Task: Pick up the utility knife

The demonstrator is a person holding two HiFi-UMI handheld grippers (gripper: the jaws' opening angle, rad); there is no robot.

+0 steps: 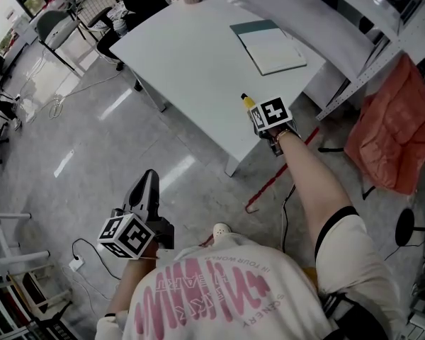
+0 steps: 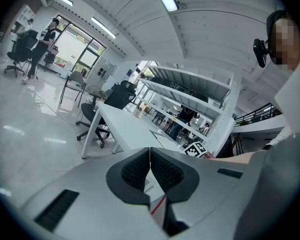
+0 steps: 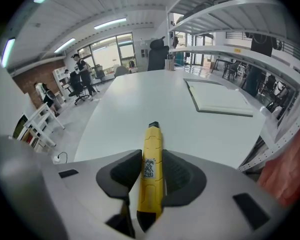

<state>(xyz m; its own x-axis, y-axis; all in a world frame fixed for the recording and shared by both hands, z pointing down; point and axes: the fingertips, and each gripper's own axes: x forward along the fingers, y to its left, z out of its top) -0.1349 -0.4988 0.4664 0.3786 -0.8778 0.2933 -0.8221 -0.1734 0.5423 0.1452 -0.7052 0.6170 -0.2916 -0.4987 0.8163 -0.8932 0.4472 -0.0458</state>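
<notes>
Yellow utility knife (image 3: 151, 176): long slim body, black nose at the front end, a few lines across the front part, small white label with dark print on the top face. Sits lengthwise in the right gripper (image 3: 151, 156), nose pointing out across the white table (image 3: 140, 109) toward its far end. Seen from the head view: at the table's near right edge, short of the notebook (image 1: 269, 47) lying further in on the same table.

Right gripper partly closed and clamped on the knife, dark ribbed pads (image 3: 182, 176) pressed against both sides of the yellow body at about mid-length.

Left gripper (image 2: 150, 154) fully closed, pads tip to tip, holding nothing. Held off the table, over the grey floor (image 1: 92, 133) at the table's near left side, aimed roughly toward the table.

Hard to make out:
- Knife resting on the table top or raised just above it: can't tell from either view
- Rear end of the knife cut off behind the gripper body in the right gripper view
- In the head view only the yellow front bit visible, rest covered by the marker cube (image 1: 271, 113)
- Label print too small to read
</notes>
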